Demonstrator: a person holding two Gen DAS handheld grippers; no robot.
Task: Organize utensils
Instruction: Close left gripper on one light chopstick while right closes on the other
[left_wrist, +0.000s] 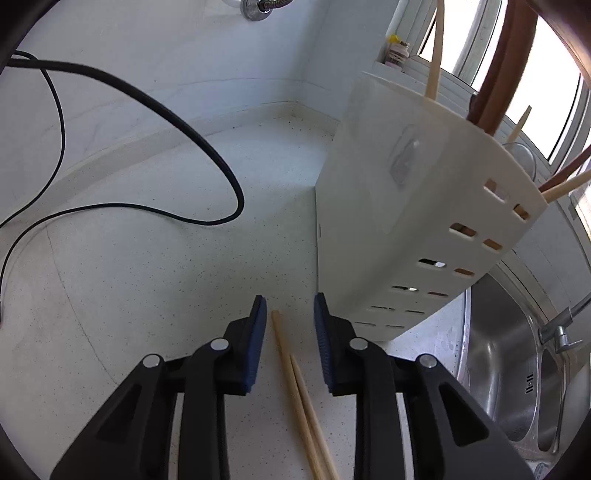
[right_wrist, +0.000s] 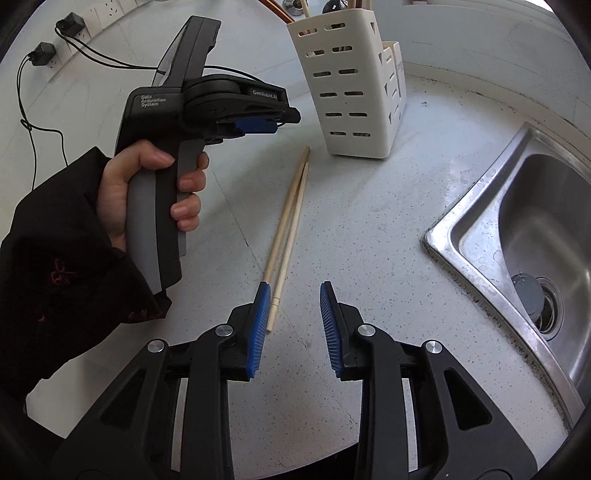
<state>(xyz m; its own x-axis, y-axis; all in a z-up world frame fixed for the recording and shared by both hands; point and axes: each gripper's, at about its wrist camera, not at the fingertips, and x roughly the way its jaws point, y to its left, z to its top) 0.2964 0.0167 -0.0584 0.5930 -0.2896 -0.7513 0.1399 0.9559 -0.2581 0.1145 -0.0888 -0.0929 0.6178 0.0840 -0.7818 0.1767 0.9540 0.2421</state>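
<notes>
Two pale wooden chopsticks (right_wrist: 286, 229) lie side by side on the speckled white counter. In the left wrist view the chopsticks (left_wrist: 295, 384) run between the fingers of my open left gripper (left_wrist: 290, 306), which hovers above them. A white slotted utensil holder (left_wrist: 406, 206) stands just beyond, with several chopsticks and brown handles in it. My right gripper (right_wrist: 293, 295) is open and empty, at the near ends of the chopsticks. The left gripper (right_wrist: 258, 125) shows in the right wrist view, held by a hand, left of the holder (right_wrist: 347, 85).
A steel sink (right_wrist: 524, 243) lies to the right, with a tap (left_wrist: 561, 325) over it. Black cables (left_wrist: 147, 122) trail over the counter at the left, from plugs (right_wrist: 44, 53) in wall sockets. A small bottle (left_wrist: 397, 53) stands behind the holder.
</notes>
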